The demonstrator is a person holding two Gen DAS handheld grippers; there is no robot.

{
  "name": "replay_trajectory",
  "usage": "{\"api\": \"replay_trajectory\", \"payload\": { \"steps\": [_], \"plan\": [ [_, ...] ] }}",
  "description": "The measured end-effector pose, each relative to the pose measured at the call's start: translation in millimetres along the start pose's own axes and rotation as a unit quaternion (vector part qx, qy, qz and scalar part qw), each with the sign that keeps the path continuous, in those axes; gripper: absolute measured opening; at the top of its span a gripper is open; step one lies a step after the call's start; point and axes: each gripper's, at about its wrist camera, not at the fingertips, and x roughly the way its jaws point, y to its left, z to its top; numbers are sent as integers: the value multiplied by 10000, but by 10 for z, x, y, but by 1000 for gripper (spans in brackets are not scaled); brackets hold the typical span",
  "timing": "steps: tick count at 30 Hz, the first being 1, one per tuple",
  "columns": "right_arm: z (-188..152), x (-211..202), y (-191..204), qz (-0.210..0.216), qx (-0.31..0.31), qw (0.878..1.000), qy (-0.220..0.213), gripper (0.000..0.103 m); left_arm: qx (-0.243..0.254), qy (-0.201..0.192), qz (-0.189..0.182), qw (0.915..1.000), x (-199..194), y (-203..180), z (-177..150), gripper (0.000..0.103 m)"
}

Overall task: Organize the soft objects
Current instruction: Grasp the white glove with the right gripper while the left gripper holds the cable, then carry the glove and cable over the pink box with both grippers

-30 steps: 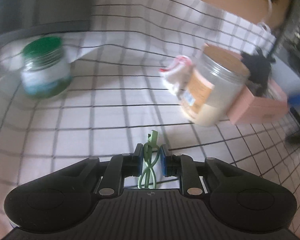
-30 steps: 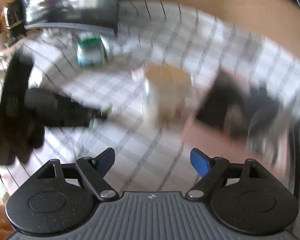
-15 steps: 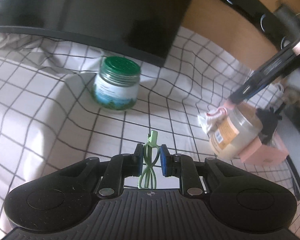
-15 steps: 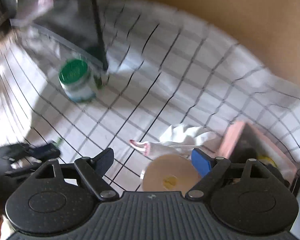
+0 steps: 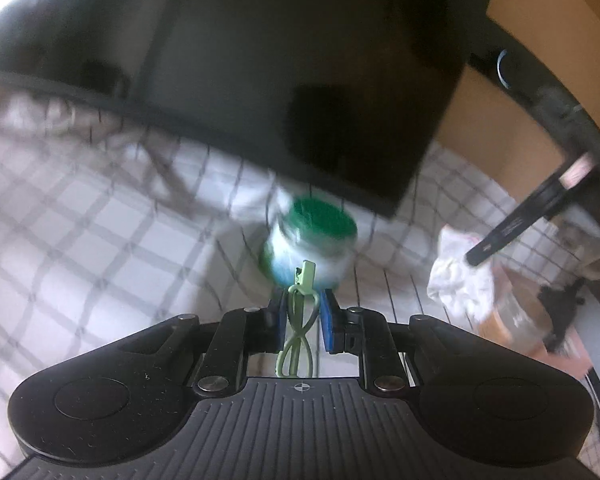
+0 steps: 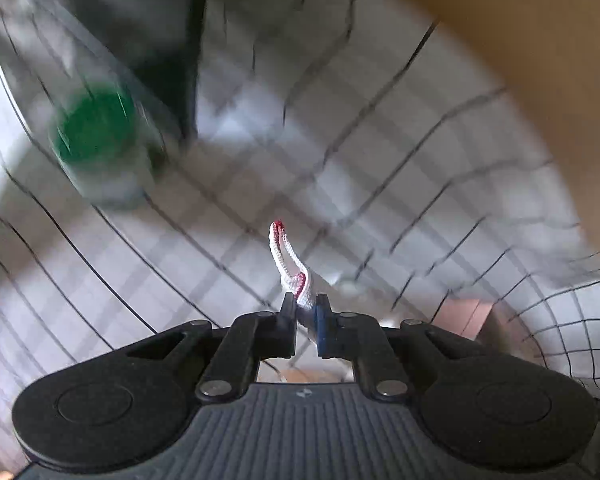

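My left gripper (image 5: 303,306) is shut on a coiled light-green cable (image 5: 299,320) whose plug end sticks up between the fingers. My right gripper (image 6: 305,307) is shut on a white knitted cloth with a red edge (image 6: 287,256), which rises from the jaws. In the left wrist view that cloth (image 5: 458,280) hangs bunched from the right gripper (image 5: 476,258) above a clear jar (image 5: 516,320). The pink box (image 5: 568,354) sits beside the jar; it also shows in the right wrist view (image 6: 466,318).
A green-lidded glass jar (image 5: 314,240) stands on the white checked tablecloth (image 5: 100,240), also seen blurred in the right wrist view (image 6: 100,140). A large black monitor (image 5: 300,80) stands behind it. A brown wall (image 6: 520,60) lies at the back right.
My right gripper has closed on the white cloth and lifted it off the clear jar. My left gripper, still holding the cable, has swung left and nearer the green-lidded jar.
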Motion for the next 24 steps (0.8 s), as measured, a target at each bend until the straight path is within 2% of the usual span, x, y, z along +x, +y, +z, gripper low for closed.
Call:
{"api": "replay_trajectory", "payload": {
  "steps": [5, 10, 15, 20, 24],
  "plan": [
    [51, -836, -199, 468, 363, 9933, -994, 8, 339, -379, 11, 9987, 7, -179, 421, 20],
    [-123, -1523, -472, 592, 603, 9791, -1852, 8, 661, -567, -117, 9961, 29, -491, 690, 20],
    [-423, -1866, -840, 450, 857, 9673, -2344, 8, 942, -563, -290, 9935, 126, -891, 788, 20],
    [-821, -2002, -1195, 352, 1244, 9564, -2619, 8, 1221, -349, -677, 9896, 277, -1451, 788, 20],
    [-1224, -2020, -1515, 58, 1665, 9453, -2805, 8, 1539, -203, -1083, 9819, 403, -1993, 785, 20]
  ]
}}
